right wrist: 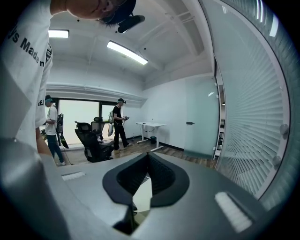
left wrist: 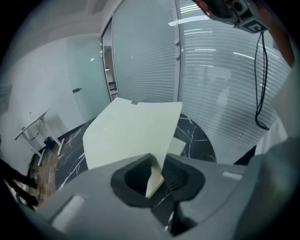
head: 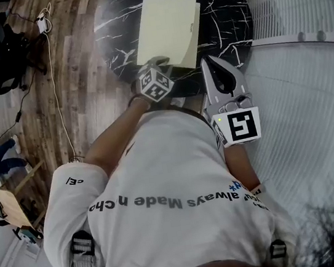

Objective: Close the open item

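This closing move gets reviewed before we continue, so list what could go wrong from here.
1. Only a corner of the pale cream folder's raised cover sits between the left gripper jaws, so it may slip out and flop down uncontrolled.
2. The right gripper is shut and off the folder, so nothing pins the folder down. Pushing the cover down may slide it across the smooth round black marble table.
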The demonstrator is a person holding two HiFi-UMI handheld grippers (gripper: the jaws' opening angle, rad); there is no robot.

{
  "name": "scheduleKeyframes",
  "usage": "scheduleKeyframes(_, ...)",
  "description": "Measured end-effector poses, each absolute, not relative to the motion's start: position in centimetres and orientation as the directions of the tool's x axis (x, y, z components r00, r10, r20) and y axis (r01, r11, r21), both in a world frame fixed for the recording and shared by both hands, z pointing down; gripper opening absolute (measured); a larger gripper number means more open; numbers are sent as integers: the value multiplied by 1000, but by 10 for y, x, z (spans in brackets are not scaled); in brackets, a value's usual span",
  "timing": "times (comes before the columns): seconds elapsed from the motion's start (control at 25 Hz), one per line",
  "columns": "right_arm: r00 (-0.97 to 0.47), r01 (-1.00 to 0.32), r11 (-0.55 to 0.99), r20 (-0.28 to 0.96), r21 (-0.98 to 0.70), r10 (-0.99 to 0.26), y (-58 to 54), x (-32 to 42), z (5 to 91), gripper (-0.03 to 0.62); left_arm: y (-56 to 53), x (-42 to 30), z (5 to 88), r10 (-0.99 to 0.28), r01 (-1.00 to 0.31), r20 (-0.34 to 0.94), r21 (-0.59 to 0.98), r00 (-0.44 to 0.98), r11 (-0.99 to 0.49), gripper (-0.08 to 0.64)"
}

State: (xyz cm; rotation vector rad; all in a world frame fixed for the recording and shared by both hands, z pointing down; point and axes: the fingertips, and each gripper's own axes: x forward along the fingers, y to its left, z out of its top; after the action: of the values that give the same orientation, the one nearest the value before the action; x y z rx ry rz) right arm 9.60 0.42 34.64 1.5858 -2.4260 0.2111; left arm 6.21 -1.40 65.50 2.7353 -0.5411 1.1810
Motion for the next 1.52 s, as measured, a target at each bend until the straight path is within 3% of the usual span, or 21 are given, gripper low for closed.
scheduleKeyframes(0.52, -319, -877, 442, 459, 189, -829, -68, 96, 477, 2, -9, 80, 684, -212, -301, 785, -35, 582, -953, 74)
scheduleKeyframes(0.92, -231, -814, 529, 702, 240, -674, -120, 101, 635, 2, -9, 87, 698, -182, -285, 818, -23, 546, -958, 81)
scheduleKeyframes(1.52, -184, -785, 578, 807, 223, -561, -129, 125, 707, 2, -7, 97, 717, -157, -247, 860, -37, 485, -968, 99)
